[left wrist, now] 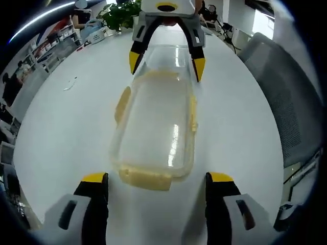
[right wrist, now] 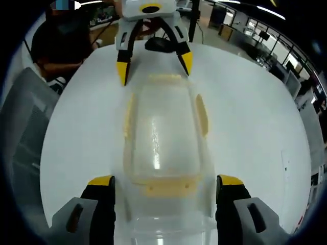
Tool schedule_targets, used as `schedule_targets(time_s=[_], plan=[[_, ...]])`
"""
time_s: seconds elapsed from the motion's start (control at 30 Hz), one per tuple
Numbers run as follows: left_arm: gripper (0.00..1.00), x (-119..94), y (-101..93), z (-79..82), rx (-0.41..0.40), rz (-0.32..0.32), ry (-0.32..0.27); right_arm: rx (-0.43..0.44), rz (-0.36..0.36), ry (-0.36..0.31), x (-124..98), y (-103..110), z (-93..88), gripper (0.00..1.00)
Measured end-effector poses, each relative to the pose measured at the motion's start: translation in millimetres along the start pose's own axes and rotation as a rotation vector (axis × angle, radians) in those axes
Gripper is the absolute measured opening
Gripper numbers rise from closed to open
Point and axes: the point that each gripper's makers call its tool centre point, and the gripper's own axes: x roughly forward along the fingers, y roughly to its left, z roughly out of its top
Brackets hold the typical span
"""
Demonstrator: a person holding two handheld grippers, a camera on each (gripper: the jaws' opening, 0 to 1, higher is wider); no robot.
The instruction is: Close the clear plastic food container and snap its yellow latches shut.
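Left gripper view | left tool (left wrist: 157, 179) wide open, empty | right tool (right wrist: 165, 182) wide, straddling container (right wrist: 161, 140)

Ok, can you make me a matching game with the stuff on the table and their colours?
Things:
1. food container
2. end latch
3. table
4. plant

Colours:
A. green
B. white
C. see-through
D. yellow

Pairs: 1-C, 2-D, 3-B, 4-A
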Motion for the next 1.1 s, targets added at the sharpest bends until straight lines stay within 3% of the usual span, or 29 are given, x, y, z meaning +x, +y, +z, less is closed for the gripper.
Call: schedule_targets(time_s=[0.33,0.43,0.67,0.93,1.1], plan=[[0.78,1.0,1.3,1.1,0.027,-0.013,0.005,-0.102,0.028,0.052,4.0,7.1,-3.0,0.76],[0.76,1.9,-0.3,0.5,0.021,-0.030,0.009,-0.058,0.051,0.069,6.7,8.9,-5.9,0.78],[0.75,3.6,-1.4,-1.8,0.005,-0.064,0.011,-0.062,0.054,0.100,5.4,5.2,-9.6,0.75],[0.70,4.3,-4.2,-0.5,0.027,-0.095,0.014,-0.017,0.074,0.111,6.5,9.0,-12.5,0.66],[0.61,3.0,-2.3,-0.7,0.041,-0.101,0.020,-0.028,0.082,0.111,5.8,10.8,-10.3,0.61]])
